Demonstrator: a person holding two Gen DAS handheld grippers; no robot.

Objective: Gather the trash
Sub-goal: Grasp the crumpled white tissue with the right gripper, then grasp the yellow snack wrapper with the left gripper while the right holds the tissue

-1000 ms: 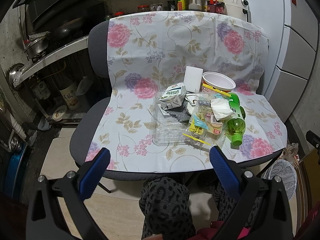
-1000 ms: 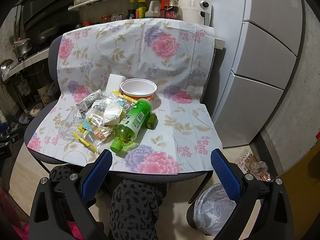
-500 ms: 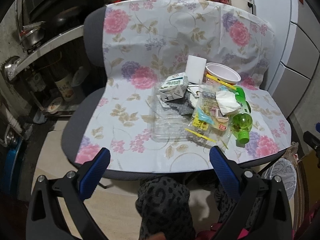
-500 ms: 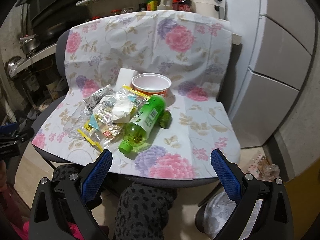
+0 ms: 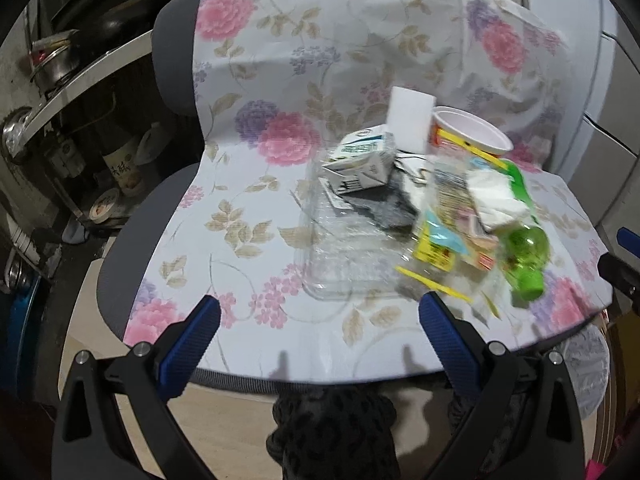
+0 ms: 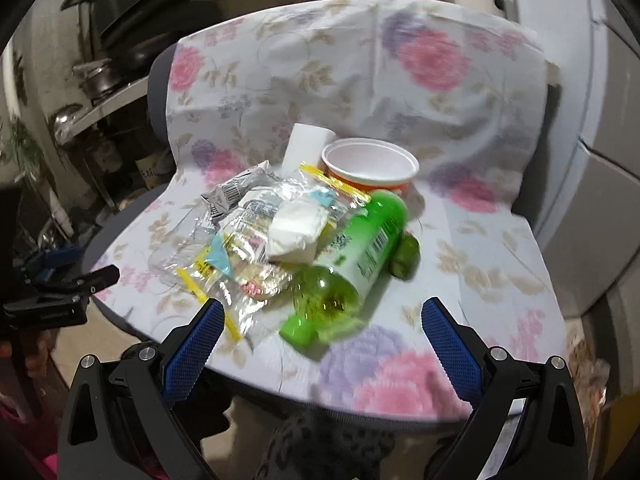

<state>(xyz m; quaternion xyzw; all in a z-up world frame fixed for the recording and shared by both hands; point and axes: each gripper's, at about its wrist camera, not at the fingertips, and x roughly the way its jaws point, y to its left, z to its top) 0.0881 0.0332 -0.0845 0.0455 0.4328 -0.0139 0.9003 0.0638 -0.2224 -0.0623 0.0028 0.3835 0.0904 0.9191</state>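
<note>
Nearest the viewer, 2 handheld grippers face a chair draped in a floral cloth (image 5: 248,184). The left gripper (image 5: 320,320) has its blue fingers spread wide with nothing between them, and so does the right gripper (image 6: 324,324). Compared with 1 second ago, both have moved in toward the chair, so the trash pile looks larger and the front edge of the seat now sits just beyond the fingertips.

Just past the right gripper, a green plastic bottle (image 6: 352,256) lies on its side, cap toward the viewer. Touching the bottle on its left are crinkled clear wrappers (image 6: 244,256) with a white tissue (image 6: 296,228) on top. Further left of the bottle lies a clear plastic tray (image 5: 340,256), with a crushed milk carton (image 5: 360,160) behind it. Behind the bottle stands an empty instant-noodle bowl (image 6: 372,168), and beside the bowl a white block (image 5: 410,120).

Nothing is picked up yet. The approach suggests the first grab is close, probably the bottle for the right gripper.
</note>
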